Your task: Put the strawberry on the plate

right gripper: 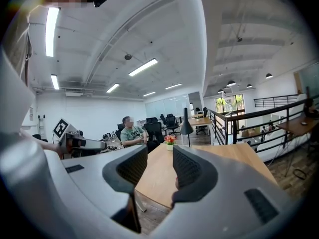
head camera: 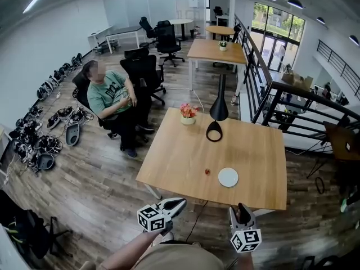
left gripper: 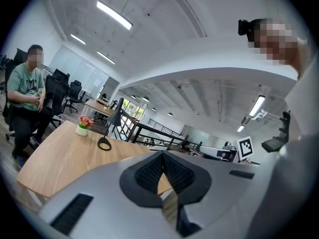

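Bright ceiling strips [right gripper: 143,66], soft shadows, fisheye-warped edges

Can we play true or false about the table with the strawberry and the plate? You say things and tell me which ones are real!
1. The strawberry is on the plate. False: it lies on the table, just left of the plate, not touching it.
2. The right gripper holds nothing. True: its jaws stand apart and empty.
3. The flowers stand beside the lamp. True.
4. The left gripper is holding the strawberry. False: its jaws are shut on nothing, off the table's near edge.
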Demonstrator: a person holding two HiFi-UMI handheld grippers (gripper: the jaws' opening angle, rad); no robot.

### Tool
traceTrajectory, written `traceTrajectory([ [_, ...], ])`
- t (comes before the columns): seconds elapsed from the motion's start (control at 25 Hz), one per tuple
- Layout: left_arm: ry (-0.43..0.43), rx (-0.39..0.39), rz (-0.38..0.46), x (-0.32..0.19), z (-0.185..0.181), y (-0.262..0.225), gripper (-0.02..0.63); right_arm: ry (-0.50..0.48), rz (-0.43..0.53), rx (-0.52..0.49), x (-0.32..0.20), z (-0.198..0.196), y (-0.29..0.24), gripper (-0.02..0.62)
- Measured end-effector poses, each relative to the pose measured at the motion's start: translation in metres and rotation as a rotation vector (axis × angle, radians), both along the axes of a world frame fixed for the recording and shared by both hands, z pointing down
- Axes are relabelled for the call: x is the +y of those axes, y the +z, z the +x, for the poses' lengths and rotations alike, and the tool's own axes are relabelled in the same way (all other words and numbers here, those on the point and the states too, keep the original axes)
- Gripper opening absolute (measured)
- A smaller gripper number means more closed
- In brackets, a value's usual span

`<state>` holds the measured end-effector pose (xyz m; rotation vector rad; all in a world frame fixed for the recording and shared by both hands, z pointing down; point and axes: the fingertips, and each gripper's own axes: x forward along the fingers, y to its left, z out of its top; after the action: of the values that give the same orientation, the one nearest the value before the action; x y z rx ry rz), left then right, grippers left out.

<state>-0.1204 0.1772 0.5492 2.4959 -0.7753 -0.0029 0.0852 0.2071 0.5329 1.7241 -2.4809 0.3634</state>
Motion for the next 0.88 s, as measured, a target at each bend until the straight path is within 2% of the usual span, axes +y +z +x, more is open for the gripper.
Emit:
traceTrajectory([
  [0.48, -0.015, -0.020, 0.013, 0.020, 0.026, -0.002, 0.003, -0.014, 0.004, -0.011, 0.021, 0.026, 0.003, 0.150],
  [0.88, -0.095, -0.025, 0.060, 0.032, 0.035, -0.004, 0.003, -0.049, -0.003, -0.016, 0.039, 0.047, 0.015, 0.150],
])
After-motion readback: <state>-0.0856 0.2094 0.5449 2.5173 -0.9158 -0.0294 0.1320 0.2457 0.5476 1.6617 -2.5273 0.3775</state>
